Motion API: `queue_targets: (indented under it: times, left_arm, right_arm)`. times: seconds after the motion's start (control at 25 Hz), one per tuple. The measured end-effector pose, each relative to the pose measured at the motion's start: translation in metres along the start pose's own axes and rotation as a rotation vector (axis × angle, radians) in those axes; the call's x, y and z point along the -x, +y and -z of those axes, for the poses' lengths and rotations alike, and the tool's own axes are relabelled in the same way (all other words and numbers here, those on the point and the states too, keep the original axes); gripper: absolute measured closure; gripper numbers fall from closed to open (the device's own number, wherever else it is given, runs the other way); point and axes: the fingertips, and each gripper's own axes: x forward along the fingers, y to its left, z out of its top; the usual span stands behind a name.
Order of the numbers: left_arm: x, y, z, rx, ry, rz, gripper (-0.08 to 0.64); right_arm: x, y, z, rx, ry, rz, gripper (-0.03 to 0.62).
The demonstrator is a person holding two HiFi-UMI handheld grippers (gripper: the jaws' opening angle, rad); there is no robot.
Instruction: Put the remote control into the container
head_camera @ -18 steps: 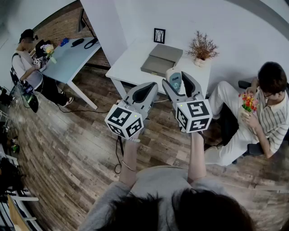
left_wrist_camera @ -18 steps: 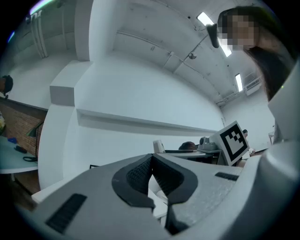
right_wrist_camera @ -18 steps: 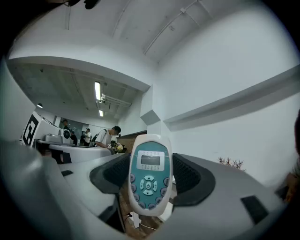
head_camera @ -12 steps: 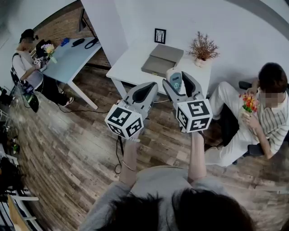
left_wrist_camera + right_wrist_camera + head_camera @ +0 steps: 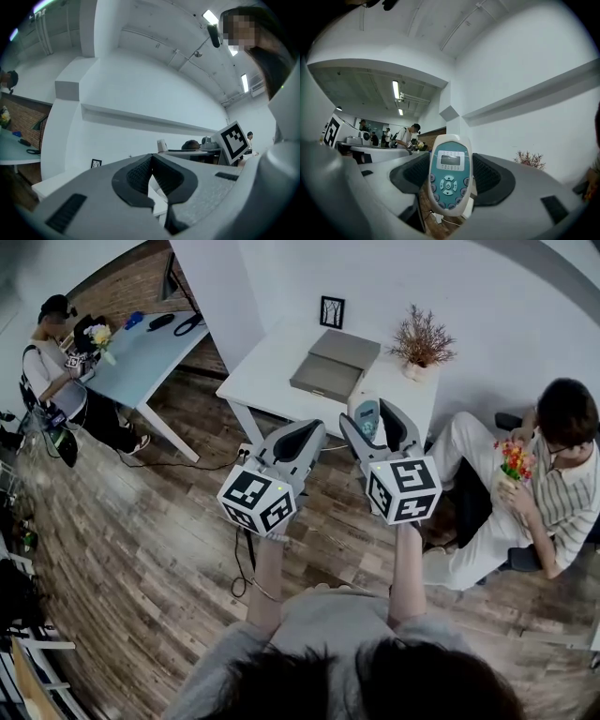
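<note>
Two grippers, head view: the left gripper [image 5: 315,430] and the right gripper [image 5: 370,412] are held side by side above the wooden floor [image 5: 141,521], just short of the near edge of the white table [image 5: 267,376]. Each carries a cube with square markers at the back.
Remote control, head view: the remote control [image 5: 366,420] stands upright between the right jaws, in the air before the table's near edge. It is not yet at the container.
Container, head view: a flat grey box [image 5: 335,365], probably the container, lies mid-table. A dried plant [image 5: 419,338] sits near the far right corner, and a small black frame [image 5: 331,312] leans at the far edge by the wall.
Left gripper view: the left gripper [image 5: 151,161] is clenched on nothing. Its ribbed black pads [image 5: 133,176] meet at the tips, set in smooth grey plastic shells.
Right gripper view: the right gripper [image 5: 450,176] grasps the remote control [image 5: 450,171] by its long sides. The ribbed dark pads [image 5: 417,174] press on its rounded white casing. Its teal face, small screen and round buttons turn toward the camera.
Why held so: gripping by the narrow sides, head end up, likely keeps the smooth casing from slipping and leaves the lower end free to go in first.
Left's role: probably kept free for the box.
</note>
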Motion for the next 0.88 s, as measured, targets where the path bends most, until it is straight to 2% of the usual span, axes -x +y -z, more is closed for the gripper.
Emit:
queue_targets:
  times: [0.36, 0.68, 0.88]
  left_arm:
    - [-0.01, -0.002, 0.023, 0.019, 0.042, -0.051, 0.557]
    - [-0.031, 0.018, 0.022, 0.012, 0.04, -0.047, 0.557]
    - [-0.048, 0.05, 0.027, 0.023, 0.033, -0.04, 0.557]
  right_arm:
    - [-0.001, -0.017, 0.021, -0.059, 0.024, -0.041, 0.308]
    - [-0.027, -0.034, 0.022, -0.058, 0.024, -0.049, 0.308]
    - [-0.057, -0.045, 0.026, -0.033, 0.03, -0.037, 0.308]
